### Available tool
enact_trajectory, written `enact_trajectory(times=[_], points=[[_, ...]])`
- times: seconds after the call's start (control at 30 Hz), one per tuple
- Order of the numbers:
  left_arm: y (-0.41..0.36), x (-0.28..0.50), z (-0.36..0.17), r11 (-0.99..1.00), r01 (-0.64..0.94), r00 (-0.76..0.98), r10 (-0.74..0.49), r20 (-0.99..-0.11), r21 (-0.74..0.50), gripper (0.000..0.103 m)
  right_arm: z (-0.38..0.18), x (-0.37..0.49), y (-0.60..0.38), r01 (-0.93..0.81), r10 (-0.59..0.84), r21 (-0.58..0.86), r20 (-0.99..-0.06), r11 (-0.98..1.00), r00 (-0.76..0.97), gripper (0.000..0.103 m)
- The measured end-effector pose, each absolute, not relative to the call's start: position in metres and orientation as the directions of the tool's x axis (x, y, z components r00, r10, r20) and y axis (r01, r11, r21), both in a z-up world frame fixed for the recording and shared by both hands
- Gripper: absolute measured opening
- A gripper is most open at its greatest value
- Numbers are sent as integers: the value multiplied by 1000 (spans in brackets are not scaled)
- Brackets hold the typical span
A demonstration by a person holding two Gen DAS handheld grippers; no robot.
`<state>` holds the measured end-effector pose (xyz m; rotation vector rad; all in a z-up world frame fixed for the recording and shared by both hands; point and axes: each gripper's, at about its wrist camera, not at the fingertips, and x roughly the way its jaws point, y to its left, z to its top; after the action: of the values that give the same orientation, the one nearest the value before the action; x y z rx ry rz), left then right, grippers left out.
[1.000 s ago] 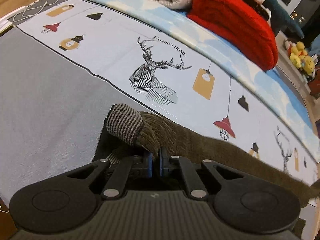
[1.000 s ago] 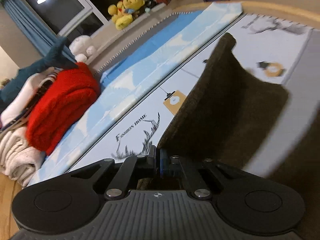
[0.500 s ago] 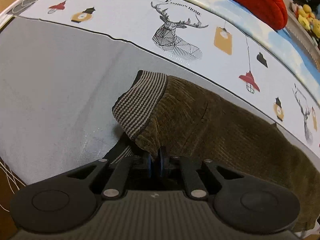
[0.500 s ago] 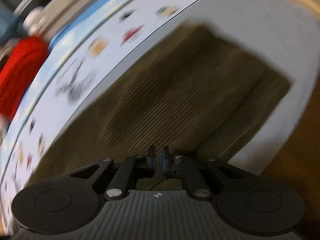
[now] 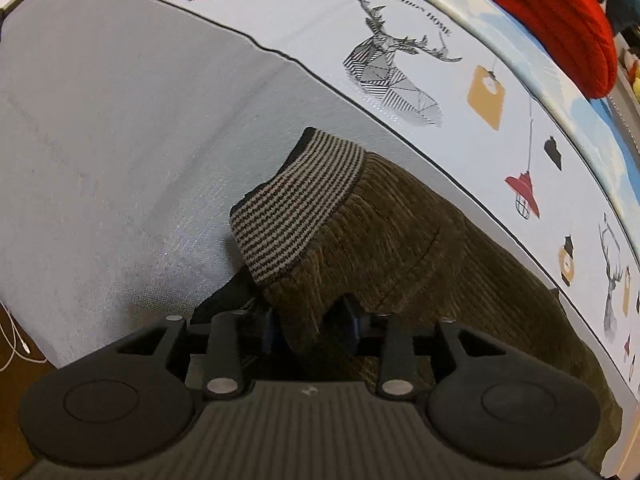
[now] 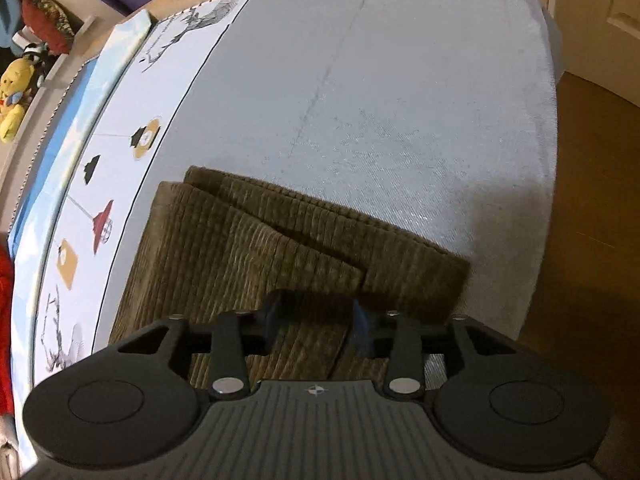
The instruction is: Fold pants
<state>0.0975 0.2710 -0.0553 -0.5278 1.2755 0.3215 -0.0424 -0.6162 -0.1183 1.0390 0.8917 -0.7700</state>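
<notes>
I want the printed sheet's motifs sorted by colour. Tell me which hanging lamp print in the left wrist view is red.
The cage-style pendant lamp print right of the geometric deer head print is red-shaded; the other lamp prints are yellow or black.

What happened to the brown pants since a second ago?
The right gripper swung its end of the pants over and laid it down folded. The left gripper lowered the striped cuff onto the bed. Both jaws have just been opening, loosening their pinch; cloth still sits between the left fingers. The red blanket stayed put.
</notes>
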Motion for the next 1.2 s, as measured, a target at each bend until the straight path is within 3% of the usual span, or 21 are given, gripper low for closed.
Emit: enact_trajectory(times=[0.07, 0.13, 0.2, 0.37, 0.5, 0.6, 0.73, 0.8, 0.97, 1.1, 1.2], points=[[273, 98, -57, 835, -515, 266, -60, -962, -195, 39, -116, -39, -612, 871, -136, 364, -895, 329, 425, 40], [273, 99, -59, 838, -512, 261, -58, -964, -189, 39, -111, -32, -605, 868, -175, 326, -895, 376, 412, 17], [270, 100, -60, 847, -500, 261, -51, -964, -180, 34, -100, -32, -599, 853, -198, 320, -883, 413, 427, 9], [262, 97, -49, 877, -446, 316, -31, -948, -177, 12, -72, -42, -593, 776, -230, 423, -789, 467, 569, 6], [260, 80, -15, 885, -384, 460, -64, -886, -263, 10, -40, -74, -597, 733, -337, 503, -665, 457, 666, 6], [253, 59, -1, 925, -291, 485, -76, -871, -243, 10, -42, -88, -600, 811, -410, 401, -713, 426, 568, 6], [261, 63, -40, 956, -264, 289, -48, -956, -128, 11, -87, -81, -613, 855, -251, 263, -880, 447, 402, 7], [266, 65, -54, 962, -249, 231, -50, -972, -109, 16, -96, -80, -616, 861, -228, 237, -902, 449, 367, 7], [270, 61, -40, 954, -286, 255, -14, -967, -90, 30, -90, -84, -612, 862, -244, 236, -895, 448, 372, 9], [269, 58, -11, 951, -309, 393, 97, -915, -32, 32, -77, -78, -601, 863, -345, 187, -861, 469, 374, 14], [252, 65, 0, 973, -207, 497, 15, -868, -102, 32, -60, -69, -590, 813, -403, 172, -800, 557, 445, 14]])
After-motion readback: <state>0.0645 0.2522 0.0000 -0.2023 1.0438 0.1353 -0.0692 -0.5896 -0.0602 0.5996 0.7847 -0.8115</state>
